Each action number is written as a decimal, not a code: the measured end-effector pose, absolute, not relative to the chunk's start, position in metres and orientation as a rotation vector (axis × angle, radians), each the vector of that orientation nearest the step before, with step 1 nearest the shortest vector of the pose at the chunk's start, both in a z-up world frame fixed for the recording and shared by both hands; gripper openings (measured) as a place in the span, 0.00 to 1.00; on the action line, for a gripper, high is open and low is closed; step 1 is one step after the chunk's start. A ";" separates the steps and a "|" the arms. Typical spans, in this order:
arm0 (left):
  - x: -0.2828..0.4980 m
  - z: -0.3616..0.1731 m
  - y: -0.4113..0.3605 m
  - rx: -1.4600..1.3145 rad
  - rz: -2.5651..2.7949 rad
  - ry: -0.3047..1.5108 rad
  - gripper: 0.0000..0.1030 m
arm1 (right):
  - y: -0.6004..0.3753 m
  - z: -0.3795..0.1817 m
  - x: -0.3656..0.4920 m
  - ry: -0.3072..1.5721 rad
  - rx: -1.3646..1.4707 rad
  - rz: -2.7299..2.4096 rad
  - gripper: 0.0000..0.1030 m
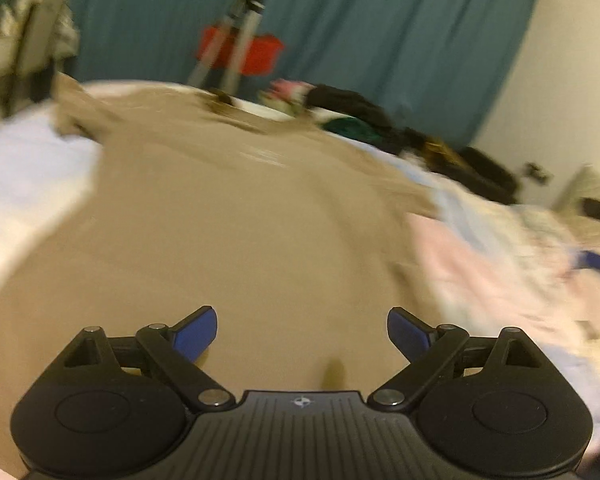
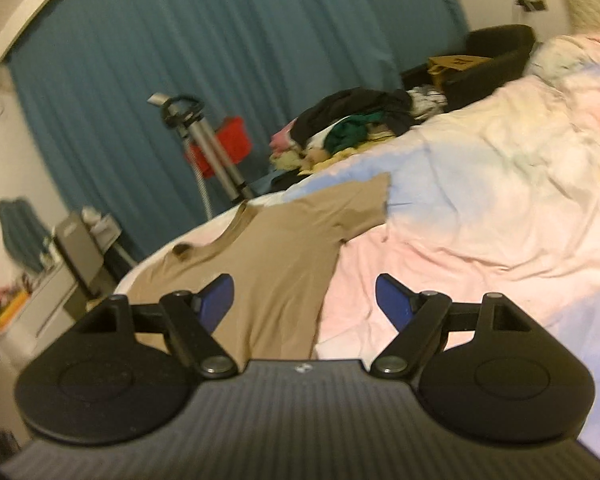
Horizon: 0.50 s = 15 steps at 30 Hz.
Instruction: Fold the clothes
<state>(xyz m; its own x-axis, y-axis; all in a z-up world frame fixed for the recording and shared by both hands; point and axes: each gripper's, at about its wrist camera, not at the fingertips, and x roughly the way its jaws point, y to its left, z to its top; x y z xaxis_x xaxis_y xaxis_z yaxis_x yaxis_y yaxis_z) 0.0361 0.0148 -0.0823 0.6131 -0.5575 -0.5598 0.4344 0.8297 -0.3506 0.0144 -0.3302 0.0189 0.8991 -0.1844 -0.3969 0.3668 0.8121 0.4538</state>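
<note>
Tan jersey cloth, thin and limp, is what we have to fold: a short-sleeved T-shirt [image 2: 276,256] lying flat on the bed [image 2: 480,216], collar toward the far edge by the teal curtain [image 2: 220,60] and hem toward us. We judge it light, soft and floppy; it will sag and crease wherever we lift it. The best holds look like the shoulder seams or the two hem corners, pinched through both layers so the cloth hangs straight.

We carry nothing at present. Our left gripper [image 1: 302,334] hovers over the shirt's body with its blue fingers [image 1: 196,334] spread wide. Our right gripper [image 2: 304,300] is likewise spread and empty, sitting above the shirt's right side edge where tan meets the pink-and-blue duvet.

From the right wrist we get the shirt's outline: the neckline, one sleeve [image 2: 364,200] laid out toward the duvet, and the straight side seam. We also see there a pile of unfolded clothes [image 2: 352,124] at the bed's far edge. From the left wrist the shirt fills the view, badly blurred, so its edges are hard to place, but it does show the opposite sleeve [image 1: 80,116] bunched near the bed's far left corner, which the right view hides.
</note>
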 end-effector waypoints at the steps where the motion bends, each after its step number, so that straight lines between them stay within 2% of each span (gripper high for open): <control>1: 0.031 -0.082 0.004 -0.197 -0.608 0.716 0.88 | -0.330 0.017 0.011 0.343 0.550 -0.310 0.78; 5: 0.015 -0.091 -0.043 -0.184 -0.705 0.749 0.81 | -0.338 0.011 0.009 0.328 0.585 -0.309 0.78; 7: 0.010 -0.101 -0.066 -0.142 -0.731 0.790 0.71 | -0.341 0.007 0.009 0.330 0.604 -0.306 0.78; 8: 0.010 -0.107 -0.078 -0.101 -0.722 0.814 0.69 | -0.343 0.005 0.009 0.331 0.613 -0.305 0.78; 9: 0.009 -0.113 -0.090 -0.056 -0.708 0.837 0.63 | -0.344 0.003 0.011 0.340 0.620 -0.298 0.78; 10: 0.008 -0.116 -0.099 -0.014 -0.685 0.843 0.51 | -0.346 0.000 0.013 0.350 0.626 -0.290 0.78; 14: -0.008 -0.110 -0.119 0.046 -0.722 0.764 0.27 | -0.347 -0.003 0.014 0.360 0.635 -0.270 0.78; 15: -0.013 -0.106 -0.125 0.073 -0.736 0.738 0.16 | -0.348 -0.003 0.014 0.356 0.635 -0.271 0.78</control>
